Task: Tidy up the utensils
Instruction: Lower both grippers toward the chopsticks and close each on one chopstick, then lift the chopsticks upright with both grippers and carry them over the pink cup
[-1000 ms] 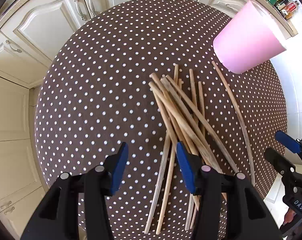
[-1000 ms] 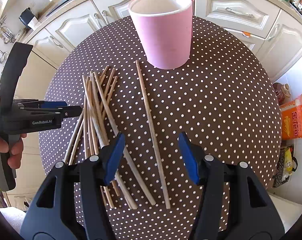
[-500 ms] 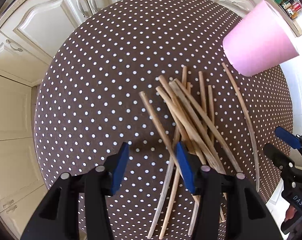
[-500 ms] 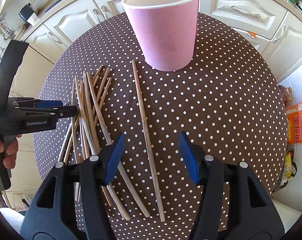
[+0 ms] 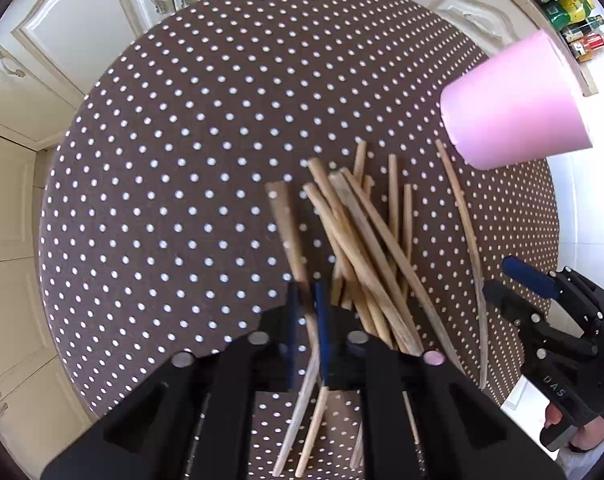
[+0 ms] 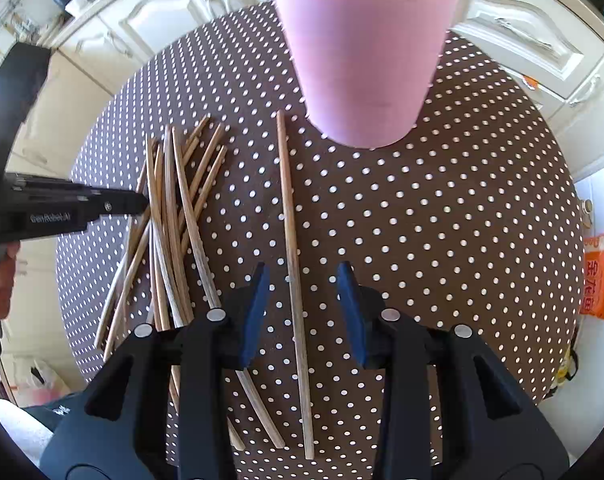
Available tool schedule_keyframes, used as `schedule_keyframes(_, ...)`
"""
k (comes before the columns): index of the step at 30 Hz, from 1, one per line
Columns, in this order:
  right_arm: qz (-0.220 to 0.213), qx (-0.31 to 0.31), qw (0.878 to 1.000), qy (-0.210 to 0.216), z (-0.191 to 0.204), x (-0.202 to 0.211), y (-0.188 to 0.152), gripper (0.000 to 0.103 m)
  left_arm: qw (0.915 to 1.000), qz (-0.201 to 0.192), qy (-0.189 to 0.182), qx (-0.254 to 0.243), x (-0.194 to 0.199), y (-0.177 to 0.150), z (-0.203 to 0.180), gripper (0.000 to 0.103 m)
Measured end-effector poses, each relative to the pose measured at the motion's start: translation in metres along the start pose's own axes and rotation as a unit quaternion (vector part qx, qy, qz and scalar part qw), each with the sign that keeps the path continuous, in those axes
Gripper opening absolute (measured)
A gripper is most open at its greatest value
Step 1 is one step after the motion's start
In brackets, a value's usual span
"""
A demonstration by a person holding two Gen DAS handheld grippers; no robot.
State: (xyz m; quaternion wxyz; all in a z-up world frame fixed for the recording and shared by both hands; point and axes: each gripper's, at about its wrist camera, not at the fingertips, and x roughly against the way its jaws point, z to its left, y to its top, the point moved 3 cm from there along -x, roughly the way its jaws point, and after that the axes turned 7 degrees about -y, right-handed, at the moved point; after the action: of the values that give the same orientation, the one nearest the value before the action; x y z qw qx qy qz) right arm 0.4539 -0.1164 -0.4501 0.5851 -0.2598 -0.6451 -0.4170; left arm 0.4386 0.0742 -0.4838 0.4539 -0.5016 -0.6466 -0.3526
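Wooden stick (image 5: 291,236) clamped in my left tool (image 5: 305,320), its long axis pointing forward.
Pink cup (image 5: 514,108) stands ahead-right on the bench (image 5: 161,160); my right tool (image 6: 302,308), jaws apart, straddles a lone stick (image 6: 289,240).

black plastic left gripper (image 5: 305,320) and right gripper (image 6: 302,304), blue-padded jaws, silver screws, white lettering; bare-skinned hands.

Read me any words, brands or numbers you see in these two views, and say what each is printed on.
"DAS": on the right gripper body, left wrist view.
"GenRobot.AI": on the left gripper body, blurred but legible, right wrist view.
Orange packet: printed characters, unreadable.
Bottle labels: too small.
Pink cup: no text.
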Motion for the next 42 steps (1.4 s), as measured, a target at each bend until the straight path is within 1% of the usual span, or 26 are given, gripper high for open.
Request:
schedule_keyframes(1,0.008,0.009,1.000,-0.002,0.003,-0.003,0.001,0.034,1.0000,0.000,0.001,-0.003,-0.001,0.000,-0.001,0.006)
schedule_keyframes(3,0.028,0.025,0.999,-0.006,0.009,-0.011,0.001,0.026,1.0000,0.000,0.002,-0.009,-0.002,0.001,-0.004,0.006)
schedule_keyframes(4,0.028,0.035,0.999,-0.015,0.013,-0.012,0.002,0.025,0.9999,0.000,0.002,-0.012,-0.003,0.001,-0.006,0.006)
schedule_keyframes(6,0.033,0.055,0.997,-0.039,0.020,-0.009,0.004,0.019,0.9998,-0.003,0.002,-0.019,-0.005,0.000,-0.008,0.006)
schedule_keyframes(8,0.044,0.070,0.995,-0.052,0.023,-0.005,0.007,0.016,0.9997,-0.007,0.000,-0.023,-0.006,0.000,-0.008,0.006)
schedule_keyframes(9,0.049,0.071,0.995,-0.055,0.023,-0.004,0.009,0.011,0.9997,-0.008,-0.001,-0.022,-0.007,-0.001,-0.008,0.006)
schedule_keyframes(10,0.053,0.068,0.995,-0.057,0.023,-0.002,0.011,0.008,0.9997,-0.010,-0.001,-0.022,-0.007,-0.001,-0.007,0.005)
schedule_keyframes(11,0.058,0.061,0.995,-0.053,0.021,0.000,0.013,0.006,0.9996,-0.013,0.001,-0.024,-0.002,-0.011,-0.012,0.005)
schedule_keyframes(14,0.073,0.016,0.997,-0.023,0.012,0.004,0.018,0.006,0.9991,-0.020,-0.004,-0.036,0.009,-0.023,-0.011,0.005)
schedule_keyframes(19,0.043,-0.040,0.998,0.016,-0.001,0.036,0.006,0.006,0.9961,-0.050,-0.014,-0.071,0.041,-0.036,-0.016,0.005)
schedule_keyframes(25,-0.008,-0.089,0.996,0.027,0.001,0.085,-0.015,0.006,0.9890,-0.089,-0.036,-0.113,0.088,-0.057,-0.026,0.005)
schedule_keyframes(26,-0.017,-0.095,0.995,0.027,0.002,0.094,-0.018,0.006,0.9876,-0.094,-0.041,-0.119,0.095,-0.061,-0.029,0.005)
schedule_keyframes(29,-0.039,-0.109,0.993,0.029,0.007,0.119,-0.027,0.006,0.9845,-0.096,-0.036,-0.142,0.110,-0.073,-0.036,0.005)
schedule_keyframes(30,-0.045,-0.113,0.992,0.029,0.008,0.126,-0.029,0.006,0.9835,-0.100,-0.042,-0.145,0.116,-0.077,-0.037,0.005)
schedule_keyframes(32,-0.061,-0.127,0.990,0.032,0.006,0.142,-0.034,0.006,0.9815,-0.109,-0.054,-0.148,0.124,-0.079,-0.041,0.005)
schedule_keyframes(35,-0.090,-0.150,0.984,0.040,0.004,0.165,-0.038,0.006,0.9761,-0.126,-0.063,-0.166,0.131,-0.076,-0.064,0.005)
schedule_keyframes(36,-0.100,-0.155,0.982,0.042,-0.003,0.169,-0.039,0.006,0.9735,-0.133,-0.068,-0.173,0.134,-0.073,-0.072,0.005)
schedule_keyframes(37,-0.114,-0.159,0.980,0.043,0.006,0.178,-0.038,0.006,0.9712,-0.141,-0.074,-0.178,0.138,-0.069,-0.078,0.005)
schedule_keyframes(39,-0.138,-0.165,0.976,0.045,0.003,0.192,-0.032,0.006,0.9653,-0.158,-0.085,-0.189,0.147,-0.062,-0.092,0.005)
schedule_keyframes(42,-0.178,-0.180,0.966,0.050,-0.006,0.218,-0.023,0.006,0.9559,-0.185,-0.099,-0.205,0.159,-0.049,-0.115,0.005)
